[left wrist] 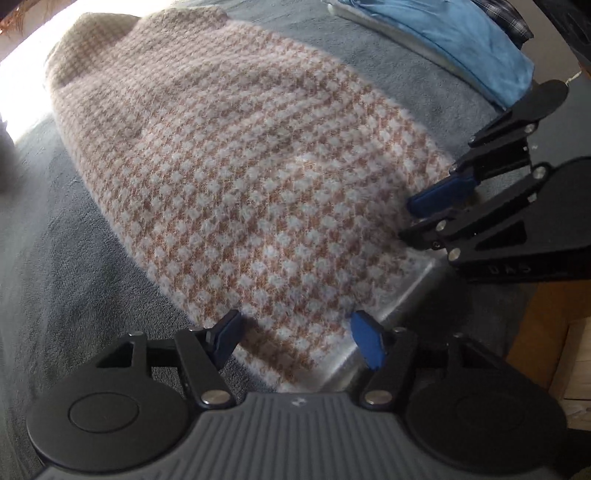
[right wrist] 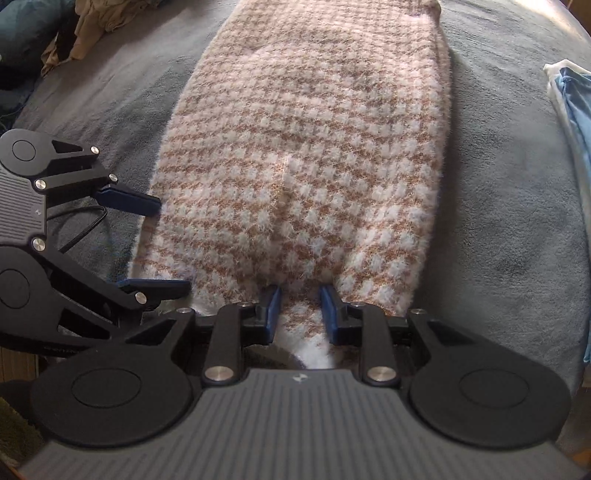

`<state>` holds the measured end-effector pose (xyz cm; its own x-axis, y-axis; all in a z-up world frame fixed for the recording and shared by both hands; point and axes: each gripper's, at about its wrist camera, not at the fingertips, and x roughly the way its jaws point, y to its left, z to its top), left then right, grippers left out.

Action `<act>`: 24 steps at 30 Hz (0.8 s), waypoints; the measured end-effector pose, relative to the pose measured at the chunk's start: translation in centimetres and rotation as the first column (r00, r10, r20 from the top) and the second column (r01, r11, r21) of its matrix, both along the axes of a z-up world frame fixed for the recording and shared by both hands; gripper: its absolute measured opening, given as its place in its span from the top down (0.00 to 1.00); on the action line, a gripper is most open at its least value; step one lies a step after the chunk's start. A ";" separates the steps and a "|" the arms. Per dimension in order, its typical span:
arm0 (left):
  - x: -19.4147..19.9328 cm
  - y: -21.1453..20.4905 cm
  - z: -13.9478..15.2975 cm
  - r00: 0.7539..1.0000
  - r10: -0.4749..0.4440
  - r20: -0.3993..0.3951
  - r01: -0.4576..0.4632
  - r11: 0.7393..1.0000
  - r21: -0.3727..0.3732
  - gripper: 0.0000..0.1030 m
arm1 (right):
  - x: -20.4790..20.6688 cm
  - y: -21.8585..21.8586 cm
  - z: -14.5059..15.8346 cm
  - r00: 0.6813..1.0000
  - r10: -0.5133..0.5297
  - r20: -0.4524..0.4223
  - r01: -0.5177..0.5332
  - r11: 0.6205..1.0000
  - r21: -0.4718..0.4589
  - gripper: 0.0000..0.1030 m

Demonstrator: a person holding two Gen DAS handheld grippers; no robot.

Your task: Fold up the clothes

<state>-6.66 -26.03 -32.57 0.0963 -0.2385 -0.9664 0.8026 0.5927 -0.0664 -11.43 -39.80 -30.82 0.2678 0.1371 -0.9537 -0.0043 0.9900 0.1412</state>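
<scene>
The grey bed (right wrist: 498, 221) carries your sweater (right wrist: 306, 155), lying as a long narrow strip running away from you. Both tongs sit at its near hem: left tongs (left wrist: 295, 332) apart, straddling a corner; right tongs (right wrist: 298, 312) apart, with fabric between the pads, not yet pinched. The next fold likely calls for clamping both before lifting. Blue clothes (left wrist: 476, 48) lie right, a heap (right wrist: 92, 26) left, neither obstructing.

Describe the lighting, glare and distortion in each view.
Left wrist view: blown-out white glare at the upper left beside the sweater; fisheye bends the bed cover; slight blur. Right wrist view: softer, even light, a sunlit patch at the upper right, sweater edges bowed outward.
</scene>
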 end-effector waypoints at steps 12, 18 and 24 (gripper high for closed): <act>4.5 -1.0 0.8 0.984 0.173 -0.049 -0.177 0.980 -0.089 0.33 | 5.3 -4.9 1.6 0.997 0.025 0.072 -0.022 0.999 -0.039 0.82; 5.5 -0.4 0.2 0.962 0.253 -0.106 -0.264 0.957 -0.122 0.27 | 5.7 -5.1 -0.7 0.997 0.074 0.019 -0.073 0.994 -0.083 0.83; 6.6 -1.4 0.8 0.967 0.232 -0.106 -0.240 0.969 -0.061 0.13 | 5.6 -5.7 -0.3 0.999 0.038 0.027 -0.036 0.998 -0.050 0.82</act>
